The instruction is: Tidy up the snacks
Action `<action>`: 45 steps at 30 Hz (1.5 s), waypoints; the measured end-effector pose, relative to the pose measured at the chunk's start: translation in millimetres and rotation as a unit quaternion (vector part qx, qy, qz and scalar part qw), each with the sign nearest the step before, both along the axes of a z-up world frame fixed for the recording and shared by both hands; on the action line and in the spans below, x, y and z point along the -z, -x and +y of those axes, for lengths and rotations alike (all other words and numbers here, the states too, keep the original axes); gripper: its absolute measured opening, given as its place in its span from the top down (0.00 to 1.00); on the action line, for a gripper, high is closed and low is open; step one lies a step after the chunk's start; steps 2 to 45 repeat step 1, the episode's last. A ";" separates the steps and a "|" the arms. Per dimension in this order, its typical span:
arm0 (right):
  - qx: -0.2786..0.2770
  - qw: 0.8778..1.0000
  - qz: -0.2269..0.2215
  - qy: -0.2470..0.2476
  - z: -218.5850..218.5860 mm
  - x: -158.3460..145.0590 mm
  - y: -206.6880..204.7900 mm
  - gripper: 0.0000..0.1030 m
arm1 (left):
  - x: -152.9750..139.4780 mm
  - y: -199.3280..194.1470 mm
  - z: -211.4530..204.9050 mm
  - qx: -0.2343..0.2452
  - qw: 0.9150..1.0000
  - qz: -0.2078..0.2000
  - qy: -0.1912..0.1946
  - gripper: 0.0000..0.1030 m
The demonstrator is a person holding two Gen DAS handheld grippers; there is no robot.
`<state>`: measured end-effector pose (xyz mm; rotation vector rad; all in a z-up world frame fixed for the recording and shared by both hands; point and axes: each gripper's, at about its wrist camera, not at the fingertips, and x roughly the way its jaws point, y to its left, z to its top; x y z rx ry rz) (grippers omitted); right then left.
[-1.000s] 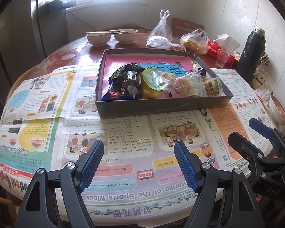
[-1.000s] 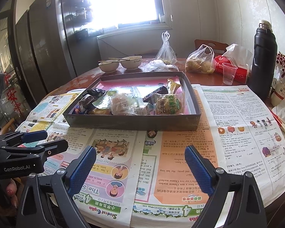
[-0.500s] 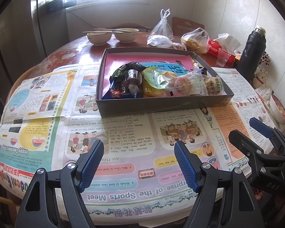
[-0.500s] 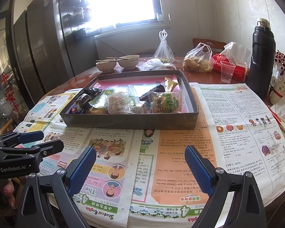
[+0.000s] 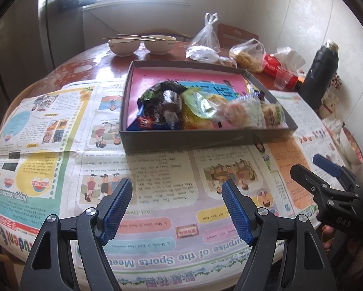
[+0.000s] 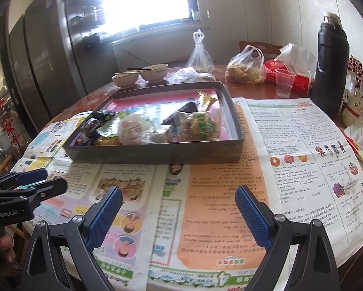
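A shallow dark cardboard box (image 5: 205,138) with a pink lining stands on newspaper in the middle of the round table; it also shows in the right wrist view (image 6: 157,154). Several wrapped snacks (image 5: 201,111) lie piled along its near side: dark wrappers at the left, green and clear bags of pastries (image 6: 198,127) at the right. My left gripper (image 5: 176,203) is open and empty over the newspaper in front of the box. My right gripper (image 6: 179,209) is open and empty, also short of the box; it shows from the side in the left wrist view (image 5: 324,172).
Two bowls (image 5: 142,44) with chopsticks, plastic bags (image 6: 244,69) of food, a red tissue pack (image 6: 290,75), a clear cup (image 6: 284,82) and a tall black flask (image 6: 331,60) stand behind and right of the box. Newspaper (image 6: 302,160) covers the near table.
Both grippers have moved slightly closer to the box and stay open. The snacks and box have not moved.
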<state>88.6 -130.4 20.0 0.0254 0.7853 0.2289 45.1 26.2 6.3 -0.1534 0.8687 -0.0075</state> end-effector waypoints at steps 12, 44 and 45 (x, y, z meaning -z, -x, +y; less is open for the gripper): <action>0.003 1.000 0.005 -0.001 -2.9 0.7 -4.1 0.08 | -1.2 -1.0 4.8 -0.006 1.000 -0.002 0.000 0.25; 0.003 1.000 0.005 -0.001 -2.9 0.7 -4.1 0.08 | -1.2 -1.0 4.8 -0.006 1.000 -0.002 0.000 0.25; 0.003 1.000 0.005 -0.001 -2.9 0.7 -4.1 0.08 | -1.2 -1.0 4.8 -0.006 1.000 -0.002 0.000 0.25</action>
